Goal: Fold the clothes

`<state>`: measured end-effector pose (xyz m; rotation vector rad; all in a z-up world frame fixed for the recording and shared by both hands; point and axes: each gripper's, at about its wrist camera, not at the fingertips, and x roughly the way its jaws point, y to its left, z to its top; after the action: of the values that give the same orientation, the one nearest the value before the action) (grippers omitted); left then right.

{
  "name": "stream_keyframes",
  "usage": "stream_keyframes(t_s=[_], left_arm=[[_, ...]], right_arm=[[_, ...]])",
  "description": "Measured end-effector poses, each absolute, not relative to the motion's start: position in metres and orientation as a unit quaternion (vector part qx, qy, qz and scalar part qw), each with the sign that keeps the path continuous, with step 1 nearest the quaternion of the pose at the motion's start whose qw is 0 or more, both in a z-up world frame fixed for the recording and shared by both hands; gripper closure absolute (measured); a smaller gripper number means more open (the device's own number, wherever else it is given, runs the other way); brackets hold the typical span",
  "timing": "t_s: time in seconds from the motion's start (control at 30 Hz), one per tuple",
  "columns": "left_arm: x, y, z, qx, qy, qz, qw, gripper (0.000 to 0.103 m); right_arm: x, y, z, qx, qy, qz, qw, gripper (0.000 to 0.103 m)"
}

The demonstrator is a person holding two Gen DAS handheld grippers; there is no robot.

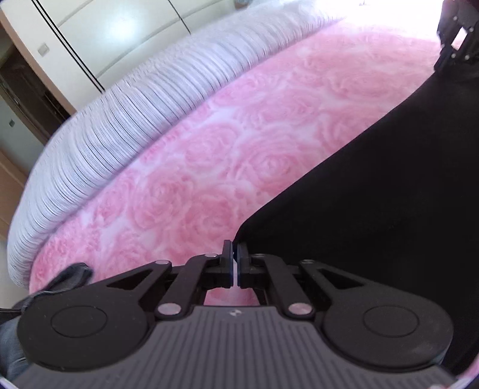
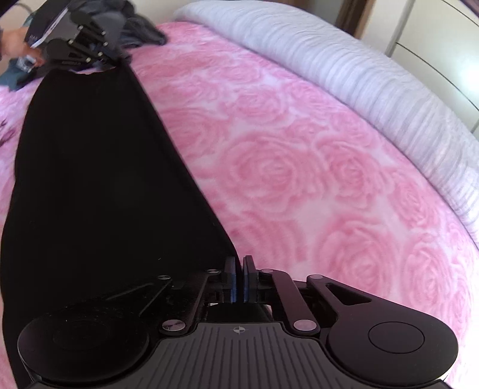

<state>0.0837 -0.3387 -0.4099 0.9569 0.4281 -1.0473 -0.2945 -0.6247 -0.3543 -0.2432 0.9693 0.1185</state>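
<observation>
Two grippers held one black garment [image 2: 98, 185] stretched between them above a pink rose-patterned blanket [image 2: 284, 167] on the bed. The left gripper [image 1: 235, 254] had its jaws clenched together on one corner of the cloth, which ran away from it toward the upper right of the left wrist view. The right gripper [image 2: 239, 269] was likewise clamped on the opposite corner, its blue-edged pads nearly meeting with fabric pinched between them. Seen from the right wrist view, the dark cloth spread in a long, taut panel up to the other gripper at the far end. Along the blanket's far edge lay a grey ribbed coverlet [image 1: 125, 119]. A heap of dark clothes [image 2: 137, 27] rested near the blanket's far corner.
</observation>
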Motion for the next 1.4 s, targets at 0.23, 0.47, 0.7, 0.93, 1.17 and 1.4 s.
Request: stream_keyframes(t_s=[0.23, 0.47, 0.7, 0.93, 1.17, 1.4], left_arm=[[0.071, -0.308, -0.395, 0.447, 0.182, -0.442, 0.757, 0.071], [-0.009, -0.225, -0.356, 0.466, 0.105, -0.458, 0.750, 0.056], [-0.078, -0.220, -0.416, 0.550, 0.026, -0.469, 0.691, 0.026], [-0.072, -0.235, -0.444, 0.639, -0.044, -0.452, 0.621, 0.092], [-0.084, -0.215, -0.462, 0.694, -0.090, -0.429, 0.571, 0.098], [-0.092, -0.204, -0.483, 0.713, -0.085, -0.402, 0.568, 0.093]], right_arm=[[-0.300, -0.604, -0.346, -0.157, 0.457, 0.010, 0.876, 0.097], [-0.343, -0.529, -0.318, -0.182, 0.405, 0.045, 0.895, 0.040], [-0.359, -0.458, -0.328, -0.170, 0.403, 0.101, 0.894, 0.033], [-0.357, -0.431, -0.357, -0.201, 0.430, 0.111, 0.873, 0.032], [-0.390, -0.428, -0.371, -0.248, 0.420, 0.079, 0.869, 0.032], [-0.430, -0.425, -0.381, -0.292, 0.392, 0.019, 0.872, 0.032]])
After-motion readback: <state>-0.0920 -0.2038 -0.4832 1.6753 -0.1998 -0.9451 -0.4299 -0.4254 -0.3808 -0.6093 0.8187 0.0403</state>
